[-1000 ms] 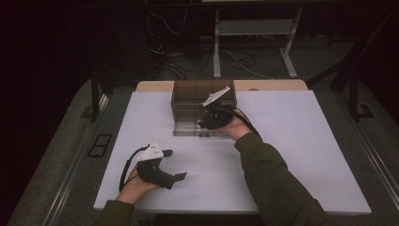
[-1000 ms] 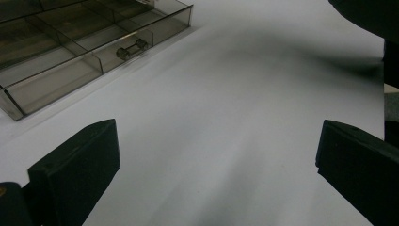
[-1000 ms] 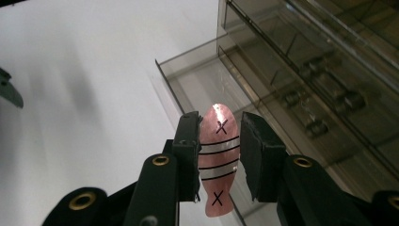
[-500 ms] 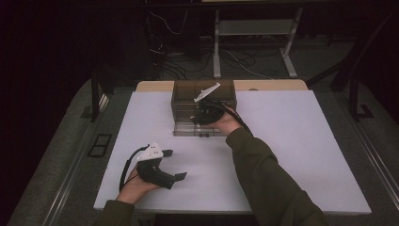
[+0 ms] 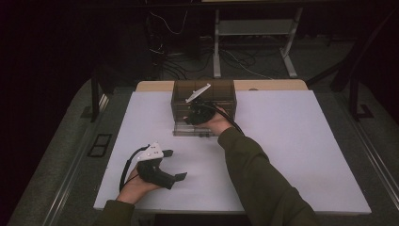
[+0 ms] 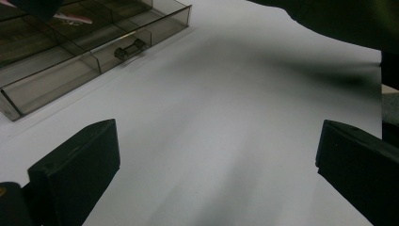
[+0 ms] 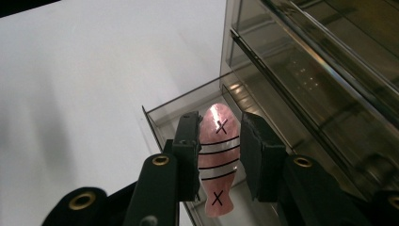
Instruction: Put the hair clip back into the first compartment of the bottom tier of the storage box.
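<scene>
A smoked clear drawer cabinet (image 5: 221,89) stands at the far middle of the white table (image 5: 291,141), its bottom drawer (image 7: 162,117) pulled out toward me. My right gripper (image 5: 196,116) hangs over that open drawer, shut on a pink fish-shaped piece (image 7: 218,160) with black stripes and two X marks. The fish points down into the drawer in the right gripper view. My left gripper (image 5: 175,165) rests on the table near the front left, open, with nothing between its fingers (image 6: 75,165). The left gripper view shows the cabinet (image 6: 56,80) and the drawer's handle (image 6: 129,48).
The table's far edge shows a wooden strip (image 5: 273,84) behind the cabinet. Beyond it stand a metal stand (image 5: 254,28) and loose cables (image 5: 169,52) on the dark floor. My right sleeve (image 5: 254,174) crosses the table's middle.
My right gripper has shifted a little to the left with the fish, over the open drawer. The left gripper has stayed put.
</scene>
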Motion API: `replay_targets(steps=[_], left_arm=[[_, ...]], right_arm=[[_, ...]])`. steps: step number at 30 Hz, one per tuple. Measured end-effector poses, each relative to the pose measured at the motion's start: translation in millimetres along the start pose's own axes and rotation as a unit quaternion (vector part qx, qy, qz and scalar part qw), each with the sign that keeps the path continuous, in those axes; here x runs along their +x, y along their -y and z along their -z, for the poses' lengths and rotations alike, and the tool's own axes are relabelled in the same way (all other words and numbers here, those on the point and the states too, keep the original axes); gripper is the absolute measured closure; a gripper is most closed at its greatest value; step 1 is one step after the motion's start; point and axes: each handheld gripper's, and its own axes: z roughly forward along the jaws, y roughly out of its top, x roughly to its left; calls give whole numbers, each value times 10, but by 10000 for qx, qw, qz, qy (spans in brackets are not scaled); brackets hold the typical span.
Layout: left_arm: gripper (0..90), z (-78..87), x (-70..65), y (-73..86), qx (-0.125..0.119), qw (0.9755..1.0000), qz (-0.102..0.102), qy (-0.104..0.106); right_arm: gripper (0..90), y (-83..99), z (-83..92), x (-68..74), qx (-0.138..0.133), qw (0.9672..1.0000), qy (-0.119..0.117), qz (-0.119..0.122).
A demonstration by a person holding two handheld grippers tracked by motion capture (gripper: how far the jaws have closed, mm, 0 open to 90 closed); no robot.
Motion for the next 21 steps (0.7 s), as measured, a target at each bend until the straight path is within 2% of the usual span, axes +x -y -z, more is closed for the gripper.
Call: replay_targets(steps=[7, 14, 21], left_arm=[[0, 2, 0, 1, -11, 10000, 10, -2], [0, 0, 1, 3, -6, 10000, 4, 5], [0, -4, 2, 4, 3, 10000, 6, 9]], right_arm=[[675, -48, -100, 16, -10, 10000, 12, -4], [675, -17, -237, 22, 80, 10000, 20, -2], [671, -3, -276, 28, 129, 9999, 11, -3]])
